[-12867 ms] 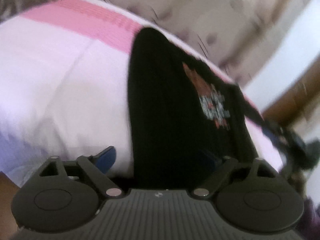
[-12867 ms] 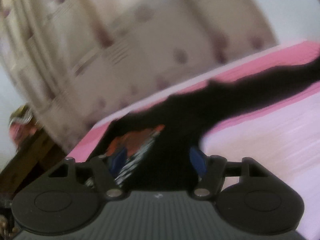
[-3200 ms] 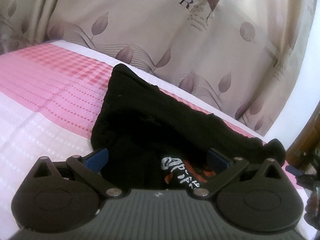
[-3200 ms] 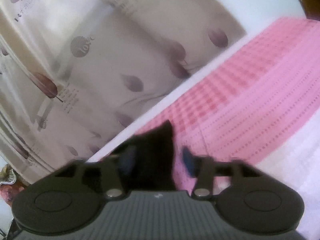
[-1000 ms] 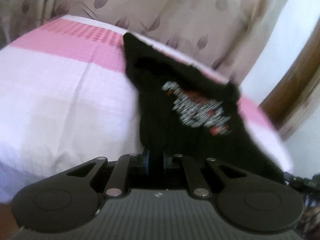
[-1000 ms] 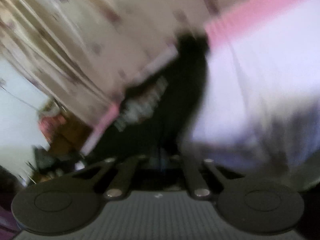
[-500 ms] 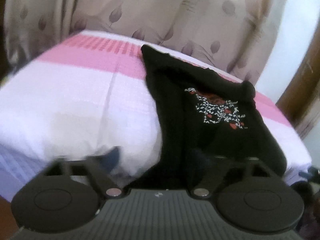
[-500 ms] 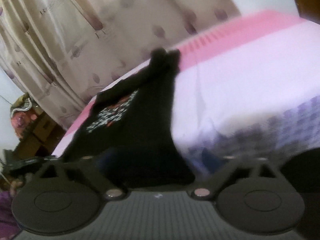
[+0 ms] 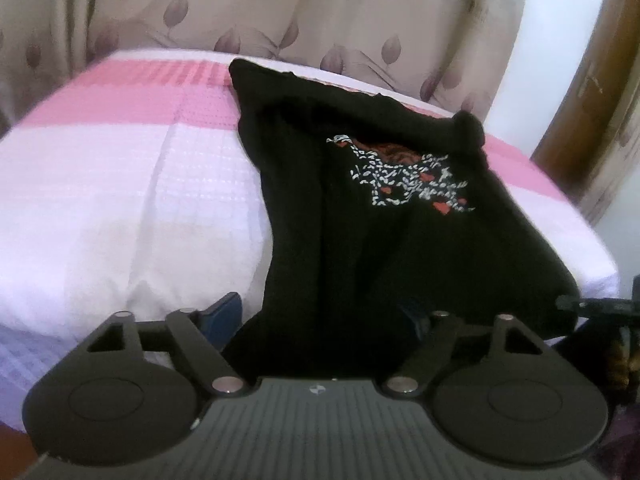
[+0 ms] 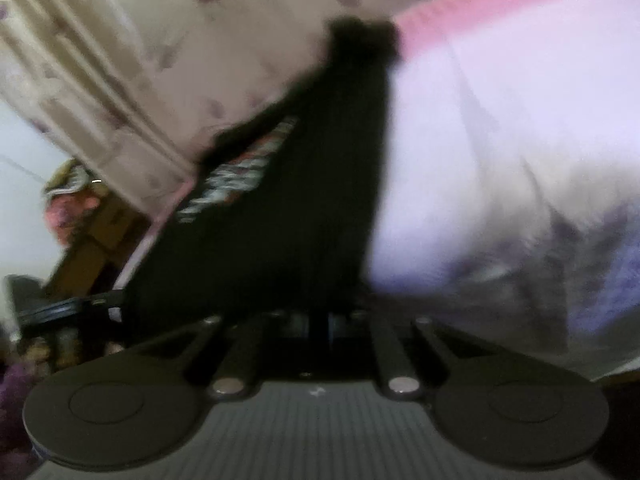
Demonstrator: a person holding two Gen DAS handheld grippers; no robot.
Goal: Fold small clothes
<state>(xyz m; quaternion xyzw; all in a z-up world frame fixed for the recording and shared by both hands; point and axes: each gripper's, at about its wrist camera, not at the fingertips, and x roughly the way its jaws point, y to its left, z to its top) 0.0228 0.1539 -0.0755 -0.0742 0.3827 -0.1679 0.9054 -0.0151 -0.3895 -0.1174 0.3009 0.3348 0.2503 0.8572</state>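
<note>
Left gripper (image 9: pixel 320 316): spread wide, blue pads (image 9: pixel 224 314) on either side of the black shirt's (image 9: pixel 360 220) near edge, not pinching it. Right gripper (image 10: pixel 318 320): fingers drawn close together, clamped on the near hem of the same shirt (image 10: pixel 288 216), though blurred. Shirt lying lengthwise on the bed (image 9: pixel 120 200), near end hanging over the edge, white and red print (image 9: pixel 404 176) facing up, top folded into a thick roll. Bedspread white with a pink band at the far side. Behind, a beige curtain (image 9: pixel 280 8) with leaf shapes.
</note>
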